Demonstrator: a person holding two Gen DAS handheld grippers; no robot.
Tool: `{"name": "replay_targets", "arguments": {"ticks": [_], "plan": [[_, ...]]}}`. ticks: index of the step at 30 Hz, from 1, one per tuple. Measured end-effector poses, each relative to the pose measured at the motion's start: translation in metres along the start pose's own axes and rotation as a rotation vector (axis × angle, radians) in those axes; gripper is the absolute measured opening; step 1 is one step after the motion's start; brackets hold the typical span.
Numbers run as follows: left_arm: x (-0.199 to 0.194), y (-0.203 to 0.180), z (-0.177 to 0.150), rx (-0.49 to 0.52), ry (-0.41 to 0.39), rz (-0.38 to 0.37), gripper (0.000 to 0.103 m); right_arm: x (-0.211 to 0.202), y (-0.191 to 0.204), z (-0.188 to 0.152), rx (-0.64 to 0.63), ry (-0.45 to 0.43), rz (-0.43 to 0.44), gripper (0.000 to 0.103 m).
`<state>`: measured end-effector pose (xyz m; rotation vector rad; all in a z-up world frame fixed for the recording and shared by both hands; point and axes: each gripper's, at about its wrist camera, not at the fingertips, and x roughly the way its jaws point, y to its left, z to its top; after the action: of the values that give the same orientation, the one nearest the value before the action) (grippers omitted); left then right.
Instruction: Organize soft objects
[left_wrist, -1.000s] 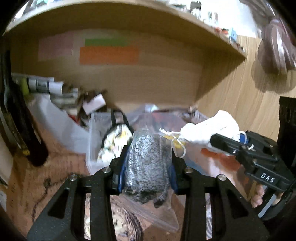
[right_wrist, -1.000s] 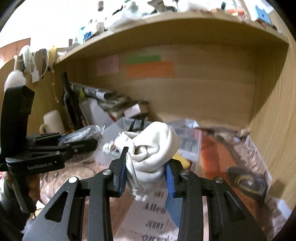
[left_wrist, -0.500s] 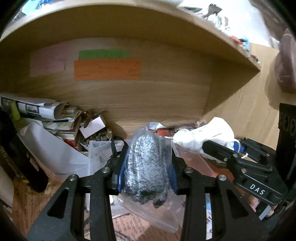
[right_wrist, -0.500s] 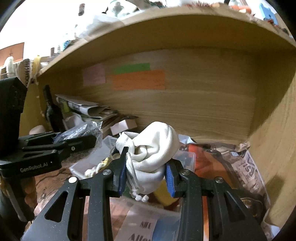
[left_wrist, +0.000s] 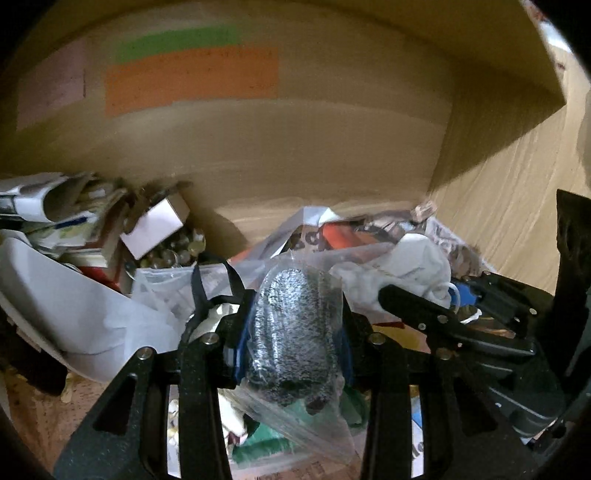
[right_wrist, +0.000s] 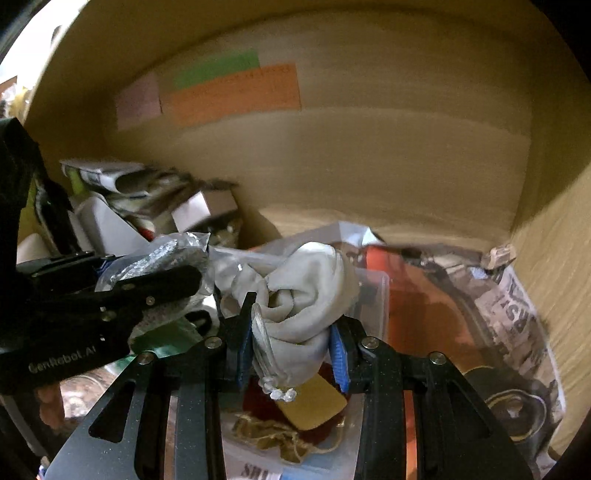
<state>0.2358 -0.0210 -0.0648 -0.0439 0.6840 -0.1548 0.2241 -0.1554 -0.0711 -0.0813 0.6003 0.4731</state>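
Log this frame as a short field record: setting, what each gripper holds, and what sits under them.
setting: cluttered wooden shelf nook, coloured paper labels on the back wall
left gripper: shut on grey knitted item in a clear plastic bag
right gripper: shut on white cloth drawstring pouch
below grippers: clear plastic bin with mixed small items
right side: newspaper
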Motion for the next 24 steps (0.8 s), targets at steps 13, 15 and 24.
{"name": "replay_targets", "arguments": {"ticks": [13, 15, 24], "plan": [[0.018, 0.023, -0.006, -0.08, 0.04, 0.003, 0.062, 0.017, -0.005, -0.006, 0.007, 0.059, -0.009, 0.061], [0.011, 0.025, -0.006, -0.087, 0.024, 0.0, 0.063, 0.013, -0.005, -0.004, 0.004, 0.042, -0.013, 0.063], [-0.044, 0.02, -0.003, -0.059, -0.106, 0.012, 0.063, -0.028, 0.003, 0.006, -0.006, -0.059, 0.005, 0.063]]}}
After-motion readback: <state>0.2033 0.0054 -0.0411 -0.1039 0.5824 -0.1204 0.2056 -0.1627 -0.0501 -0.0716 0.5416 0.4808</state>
